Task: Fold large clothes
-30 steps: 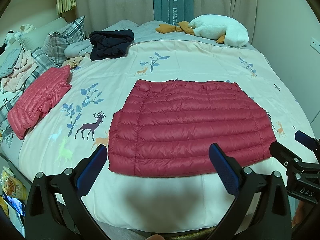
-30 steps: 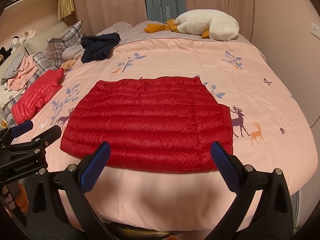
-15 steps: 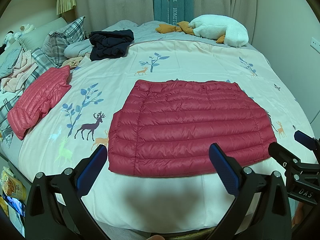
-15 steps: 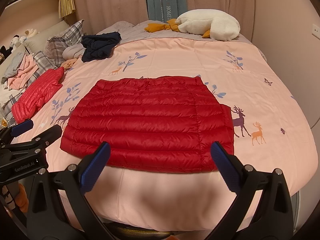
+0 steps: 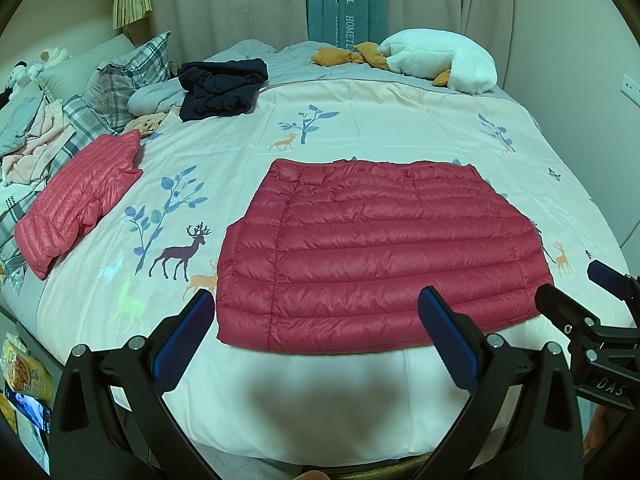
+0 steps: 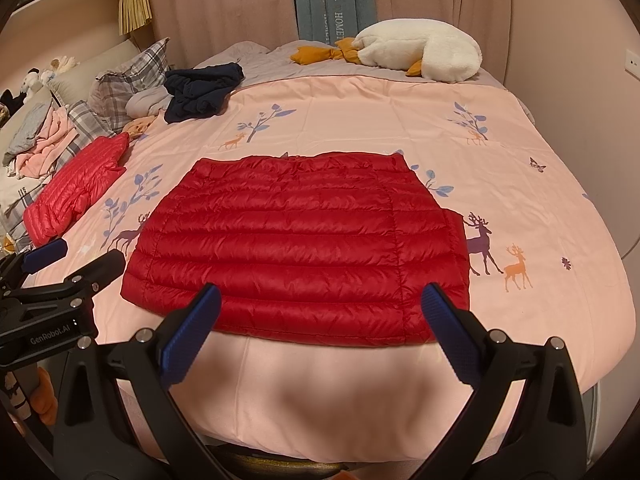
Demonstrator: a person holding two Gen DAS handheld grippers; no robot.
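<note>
Right, both grippers hang above the near edge of the bed, and neither has a hold on anything. The left gripper (image 5: 316,328) has its blue-padded fingers (image 5: 186,336) spread wide, nothing between them; the right gripper (image 6: 320,320) matches it, jaws wide apart and empty. Each one shows at the edge of the other's view, so they sit side by side, near one another.

Centre stage is the dark red quilted down jacket (image 5: 380,256), lying flat on the pale pink deer-and-leaf printed bedspread (image 5: 360,120), already folded into a broad, roughly rectangular shape. Its near hem runs just beyond the fingertips of both grippers, and neither touches it. In the right wrist view the same jacket (image 6: 304,240) fills the middle of the bed, its quilted bands running across.

Off to the left, a second, lighter red quilted jacket (image 5: 80,200) lies folded into a narrow bundle near the plaid pillows (image 5: 120,84). Further back, a crumpled navy garment (image 5: 220,88) sits on the cover, and a white plush goose with orange feet (image 5: 436,60) rests along the far edge by the curtains (image 5: 240,0).
</note>
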